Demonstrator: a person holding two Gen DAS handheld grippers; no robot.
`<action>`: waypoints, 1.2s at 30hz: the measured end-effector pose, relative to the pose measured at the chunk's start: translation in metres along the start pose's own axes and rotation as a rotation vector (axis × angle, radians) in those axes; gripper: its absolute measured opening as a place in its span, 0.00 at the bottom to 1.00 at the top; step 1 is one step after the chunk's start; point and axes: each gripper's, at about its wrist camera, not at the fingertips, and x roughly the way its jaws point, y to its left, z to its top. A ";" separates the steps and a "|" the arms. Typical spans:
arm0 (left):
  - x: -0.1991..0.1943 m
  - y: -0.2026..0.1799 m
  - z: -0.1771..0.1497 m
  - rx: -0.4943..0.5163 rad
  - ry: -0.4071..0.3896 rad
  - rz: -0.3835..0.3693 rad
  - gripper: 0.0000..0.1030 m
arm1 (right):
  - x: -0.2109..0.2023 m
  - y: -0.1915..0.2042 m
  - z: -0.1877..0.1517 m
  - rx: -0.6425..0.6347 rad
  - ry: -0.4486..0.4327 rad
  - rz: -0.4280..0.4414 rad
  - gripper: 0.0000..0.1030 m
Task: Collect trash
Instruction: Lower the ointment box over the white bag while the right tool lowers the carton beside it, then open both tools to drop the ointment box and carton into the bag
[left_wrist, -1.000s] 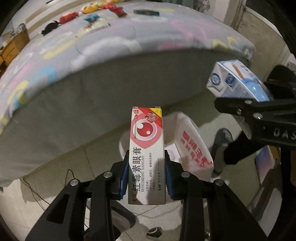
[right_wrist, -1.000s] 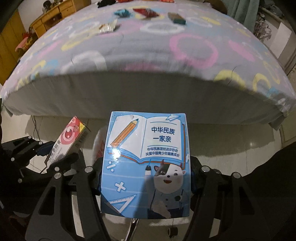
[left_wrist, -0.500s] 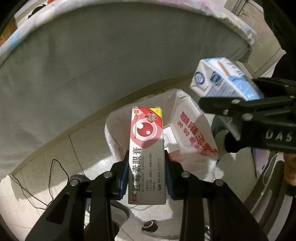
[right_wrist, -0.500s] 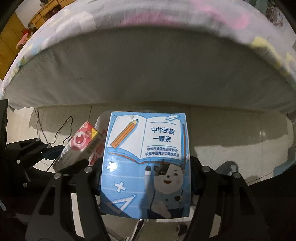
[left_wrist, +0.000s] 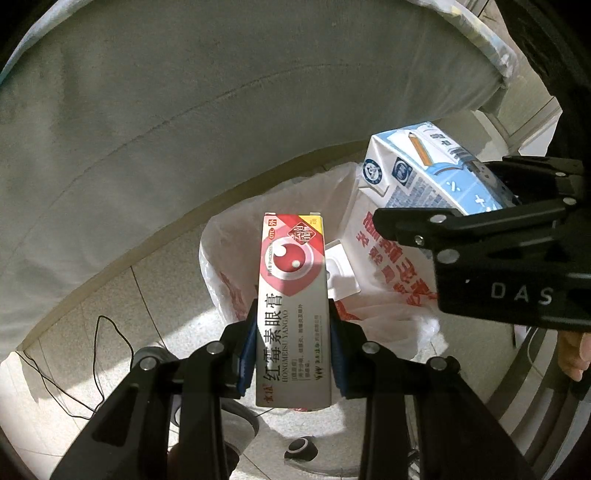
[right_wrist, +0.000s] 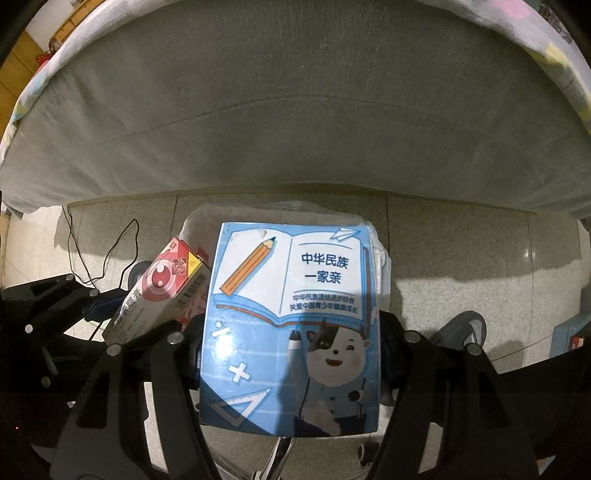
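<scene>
In the left wrist view, the left gripper (left_wrist: 291, 354) is clamped on a long red-and-white cardboard ointment box (left_wrist: 292, 314), its long axis along the fingers pointing to twelve o'clock over the open white plastic trash bag with red print (left_wrist: 384, 273); at two o'clock the right gripper (left_wrist: 476, 236) grips a blue-and-white milk carton (left_wrist: 424, 170) whose top points toward ten o'clock. In the right wrist view, the right gripper (right_wrist: 291, 354) squeezes the milk carton (right_wrist: 291, 325) upright toward twelve, above the bag (right_wrist: 380, 258), with the ointment box (right_wrist: 159, 295) at nine o'clock slanting toward one o'clock, below the grey mattress side (right_wrist: 295, 110).

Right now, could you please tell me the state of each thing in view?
Red-and-white eye ointment box: clamped in left tongs, above bag.
Blue milk carton: clamped in right tongs, above bag.
White plastic trash bag: open, on floor, white item inside.
</scene>
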 end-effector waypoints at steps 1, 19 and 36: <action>0.000 -0.001 0.001 0.001 0.002 0.003 0.32 | 0.001 0.000 0.000 0.003 0.002 0.005 0.63; 0.000 -0.006 0.002 0.015 0.002 0.015 0.69 | 0.000 -0.007 -0.001 0.023 -0.005 0.026 0.91; -0.003 -0.006 -0.001 0.024 -0.007 0.050 0.71 | -0.009 -0.007 -0.004 0.036 -0.026 0.033 0.92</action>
